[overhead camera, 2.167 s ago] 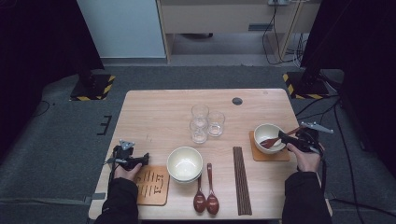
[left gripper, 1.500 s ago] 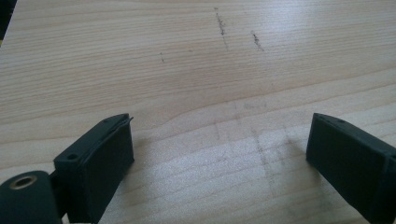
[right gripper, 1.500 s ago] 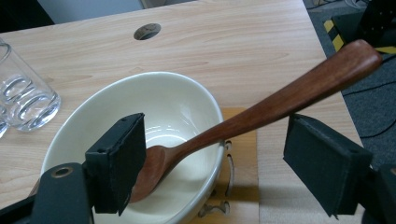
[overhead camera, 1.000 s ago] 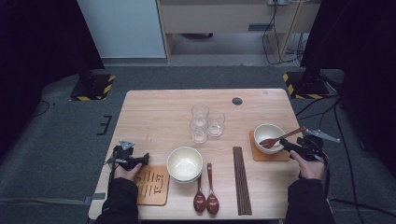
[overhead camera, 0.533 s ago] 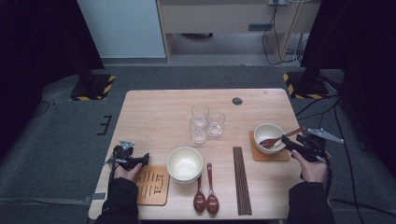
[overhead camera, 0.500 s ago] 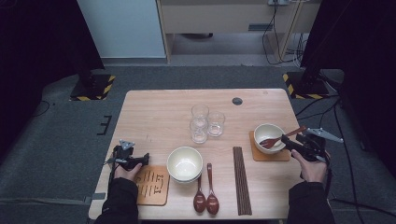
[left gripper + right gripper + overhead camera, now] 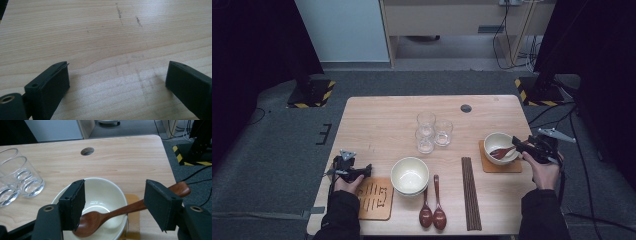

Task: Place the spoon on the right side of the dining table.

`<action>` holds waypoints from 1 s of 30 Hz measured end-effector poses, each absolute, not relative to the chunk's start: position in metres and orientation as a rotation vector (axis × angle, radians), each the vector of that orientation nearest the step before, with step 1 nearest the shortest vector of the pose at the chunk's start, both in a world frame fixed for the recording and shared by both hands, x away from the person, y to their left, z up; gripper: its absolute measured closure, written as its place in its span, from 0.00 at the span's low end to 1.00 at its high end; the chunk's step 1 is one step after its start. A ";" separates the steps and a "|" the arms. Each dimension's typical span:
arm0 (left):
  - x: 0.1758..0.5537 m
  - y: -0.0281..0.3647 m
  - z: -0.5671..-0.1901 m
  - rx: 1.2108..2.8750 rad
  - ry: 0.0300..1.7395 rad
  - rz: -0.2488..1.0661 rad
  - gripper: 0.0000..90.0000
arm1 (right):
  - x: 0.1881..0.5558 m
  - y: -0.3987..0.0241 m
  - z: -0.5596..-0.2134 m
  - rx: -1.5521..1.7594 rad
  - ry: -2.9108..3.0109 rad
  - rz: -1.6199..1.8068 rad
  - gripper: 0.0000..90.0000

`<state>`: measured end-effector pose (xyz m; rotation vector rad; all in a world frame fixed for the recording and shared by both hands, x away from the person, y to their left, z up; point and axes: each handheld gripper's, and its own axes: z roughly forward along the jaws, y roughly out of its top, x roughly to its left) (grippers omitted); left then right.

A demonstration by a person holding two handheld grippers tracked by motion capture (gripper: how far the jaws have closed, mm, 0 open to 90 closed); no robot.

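**Spoon in the right-edge bowl, both grippers spread with nothing held**

Surface: pale wood-grain table (image 7: 382,120), rectangular, rounded corners, round cable hole (image 7: 466,108) near the far edge. Grey carpet around it, hazard-striped stand feet off both far corners, cables on the floor to the right.

Right gripper (image 7: 113,203) hangs over the cream bowl (image 7: 100,192) near the right edge. Its jaws have just been closing a bit and now stand wide apart. The wooden spoon (image 7: 112,213) passes between them, no pad pressing on it. Spoon is glossy red-brown, head down in the bowl, handle leaning over the rim toward the right edge. Bowl sits on a square cork-coloured coaster (image 7: 502,165).

Left gripper (image 7: 117,82) sits low at the left edge, jaws spread wide over bare, scuffed wood.

Elsewhere: three clear tumblers (image 7: 432,132) clustered mid-table; a second cream bowl (image 7: 410,175), two more dark spoons (image 7: 433,212) and a bundle of dark chopsticks (image 7: 471,192) by the near edge; patterned wooden coaster (image 7: 374,197) at the near-left corner.

Open room: far-left quarter is bare.
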<state>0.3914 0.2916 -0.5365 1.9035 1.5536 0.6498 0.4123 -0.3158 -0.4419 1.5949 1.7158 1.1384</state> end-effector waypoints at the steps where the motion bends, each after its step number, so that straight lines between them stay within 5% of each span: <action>1: 0.391 0.292 -0.537 1.904 1.553 0.650 0.04 | 0.414 -0.316 -0.441 1.592 1.712 1.138 0.38; 30: 0.391 0.292 -0.537 1.903 1.554 0.650 0.04 | 0.444 -0.315 -0.455 1.627 1.771 1.060 0.33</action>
